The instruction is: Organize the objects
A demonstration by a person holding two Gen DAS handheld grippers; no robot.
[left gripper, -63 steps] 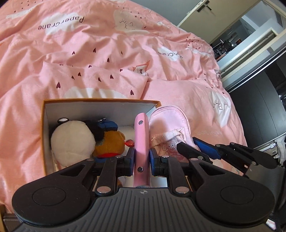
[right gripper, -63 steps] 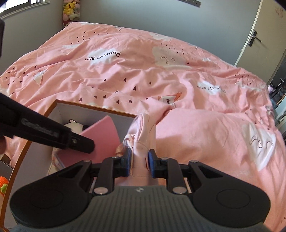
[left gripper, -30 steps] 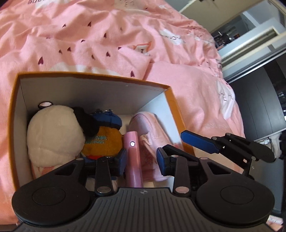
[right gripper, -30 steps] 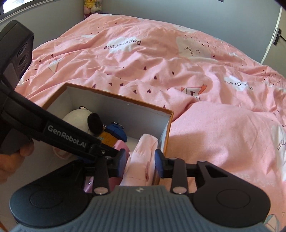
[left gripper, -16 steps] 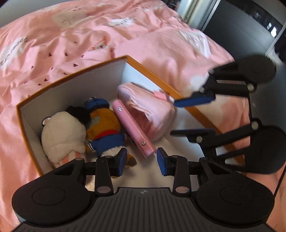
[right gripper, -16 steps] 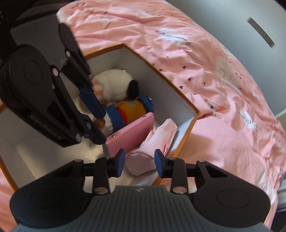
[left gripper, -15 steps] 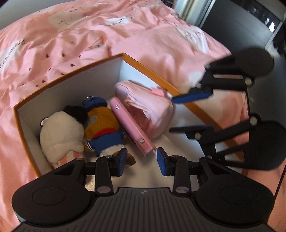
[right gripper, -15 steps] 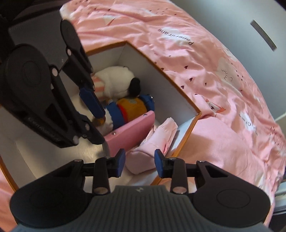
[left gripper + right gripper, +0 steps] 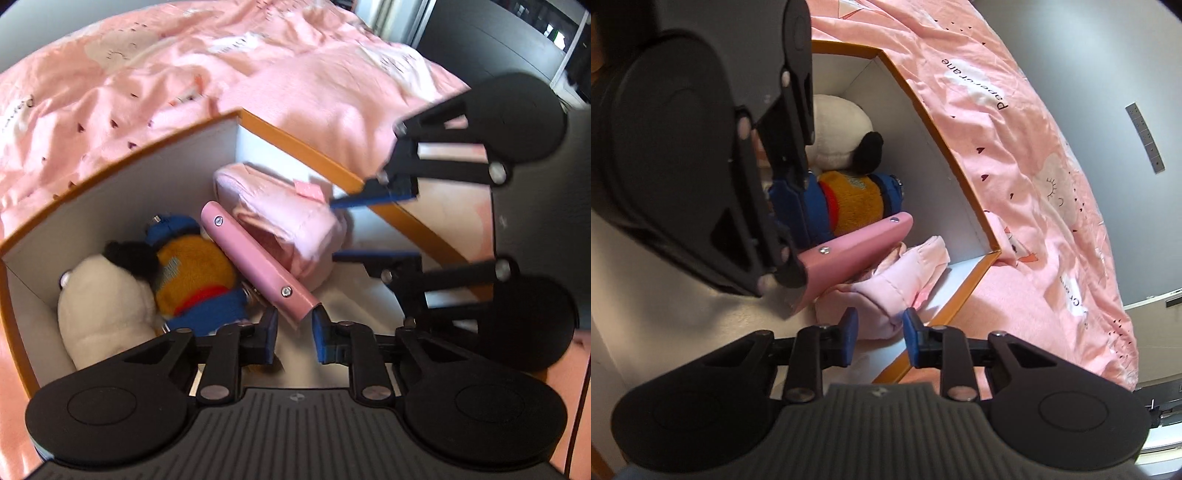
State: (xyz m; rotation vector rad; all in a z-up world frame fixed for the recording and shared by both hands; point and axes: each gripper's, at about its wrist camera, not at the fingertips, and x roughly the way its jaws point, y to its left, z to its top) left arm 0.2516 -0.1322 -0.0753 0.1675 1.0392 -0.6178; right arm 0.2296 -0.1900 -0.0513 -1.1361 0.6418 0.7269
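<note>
Left wrist view: the left gripper [image 9: 293,334] stands apart and empty, directly at the near end of the pink case [image 9: 258,264]. The case lies on edge in the orange-rimmed box [image 9: 303,146], long axis running from the claw toward the box's far corner, wedged between the orange plush [image 9: 195,273] and the pink pouch [image 9: 284,229]. The white plush [image 9: 103,299] sits against the box's left wall. The right gripper [image 9: 373,225], fingers spread and empty, flanks the pouch's near end. Right wrist view: the right gripper [image 9: 877,334] is open, the pouch [image 9: 886,284] just ahead of it by the box's right edge [image 9: 960,295]. The case [image 9: 857,243] lies leftward, nearer the left gripper [image 9: 783,236]. Judgement: both items appear placed; each claw is nearest its own item.
</note>
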